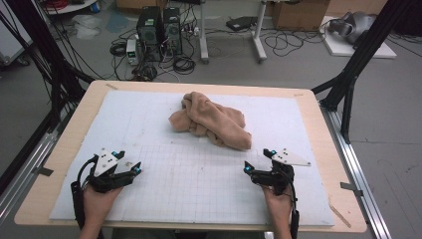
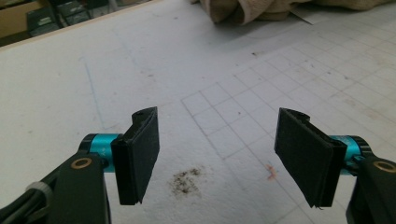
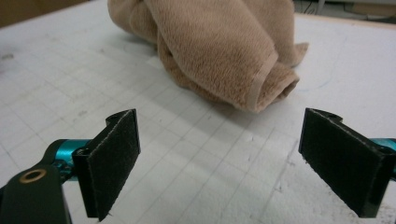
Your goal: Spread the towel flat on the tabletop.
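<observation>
A crumpled tan towel (image 1: pixel 211 121) lies in a heap on the white gridded mat (image 1: pixel 199 184), toward its far middle. My left gripper (image 1: pixel 126 165) rests low at the near left of the mat, open, with nothing between its black pads (image 2: pixel 137 156); the towel (image 2: pixel 243 9) shows far off at the top of its view. My right gripper (image 1: pixel 259 162) sits at the near right, also open and empty, its pads (image 3: pixel 114 161) pointed at the towel's rolled near end (image 3: pixel 219 51) a short way ahead.
The mat covers a wooden table (image 1: pixel 69 144) whose edges show all round. Beyond the table's far edge the floor holds computer towers (image 1: pixel 159 30), tangled cables and a stand. Black frame legs (image 1: pixel 358 59) rise at both sides. A dark smudge (image 2: pixel 187 179) marks the mat.
</observation>
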`<state>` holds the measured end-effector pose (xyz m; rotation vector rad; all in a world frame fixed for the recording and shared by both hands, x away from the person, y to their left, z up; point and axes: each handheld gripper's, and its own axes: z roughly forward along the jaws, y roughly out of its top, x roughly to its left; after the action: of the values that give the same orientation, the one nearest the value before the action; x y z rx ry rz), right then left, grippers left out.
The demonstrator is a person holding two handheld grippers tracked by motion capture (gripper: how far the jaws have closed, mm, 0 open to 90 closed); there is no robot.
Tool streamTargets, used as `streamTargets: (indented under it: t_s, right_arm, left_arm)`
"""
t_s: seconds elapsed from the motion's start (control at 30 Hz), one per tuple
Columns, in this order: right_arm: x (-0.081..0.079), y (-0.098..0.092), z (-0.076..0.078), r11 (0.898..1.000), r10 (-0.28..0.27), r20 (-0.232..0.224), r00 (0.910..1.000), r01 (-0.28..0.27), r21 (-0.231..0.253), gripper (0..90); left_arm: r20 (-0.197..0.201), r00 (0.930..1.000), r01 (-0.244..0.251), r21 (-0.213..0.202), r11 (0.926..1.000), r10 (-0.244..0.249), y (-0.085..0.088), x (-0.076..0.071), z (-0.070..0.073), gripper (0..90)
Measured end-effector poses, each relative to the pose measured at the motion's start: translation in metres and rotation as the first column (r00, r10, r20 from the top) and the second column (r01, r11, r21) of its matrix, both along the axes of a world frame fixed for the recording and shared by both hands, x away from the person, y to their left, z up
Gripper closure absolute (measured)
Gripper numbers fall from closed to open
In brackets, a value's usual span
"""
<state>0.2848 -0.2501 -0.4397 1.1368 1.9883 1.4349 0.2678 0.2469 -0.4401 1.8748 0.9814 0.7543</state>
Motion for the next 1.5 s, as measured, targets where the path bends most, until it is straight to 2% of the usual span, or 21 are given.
streamTargets:
  t_s: [0.1,0.2,0.43,0.57,0.7,0.9,1.13,1.33,1.5]
  right_arm:
    - [-0.001,-0.003,0.001,1.000,0.006,0.000,1.0000,-0.006,0.009,11.5]
    - [-0.004,-0.006,0.002,1.000,0.017,0.002,0.9998,-0.017,0.008,11.4]
    - [-0.016,-0.016,0.013,0.999,0.034,0.016,0.9993,-0.033,-0.002,11.1]
    - [-0.023,-0.018,0.022,0.999,0.039,0.006,0.9992,-0.039,-0.003,11.1]
    - [-0.030,-0.018,0.031,0.999,0.043,0.030,0.9986,-0.042,-0.018,11.1]
    - [-0.032,-0.016,0.039,0.998,0.054,0.037,0.9979,-0.053,-0.034,11.1]
    - [-0.033,-0.013,0.041,0.997,0.065,0.041,0.9970,-0.064,-0.043,11.1]
    - [-0.029,-0.009,0.046,0.995,0.086,0.042,0.9954,-0.084,-0.046,10.5]
    - [-0.016,-0.003,0.058,0.993,0.105,0.043,0.9936,-0.102,-0.060,10.5]
  left_arm:
    - [-0.036,0.9989,0.028,-0.018,0.9994,-0.028,0.001,-0.001,0.000,29.7]
    - [-0.051,0.9970,0.058,-0.023,0.9980,-0.059,-0.001,-0.001,0.004,29.4]
    - [-0.072,0.9901,0.120,-0.013,0.9926,-0.121,-0.007,-0.003,0.014,28.2]
    - [-0.074,0.9875,0.138,-0.012,0.9903,-0.139,-0.010,-0.007,0.019,28.2]
    - [-0.069,0.9867,0.147,-0.012,0.9891,-0.147,-0.010,-0.010,0.024,28.2]
    - [-0.075,0.9852,0.153,-0.015,0.9881,-0.154,-0.006,-0.012,0.029,28.2]
    - [-0.077,0.9854,0.150,-0.024,0.9884,-0.151,0.000,-0.013,0.030,27.7]
    - [-0.082,0.9846,0.153,-0.016,0.9880,-0.154,0.002,-0.013,0.035,27.0]
    - [-0.079,0.9844,0.156,-0.018,0.9875,-0.157,0.000,-0.011,0.039,26.7]
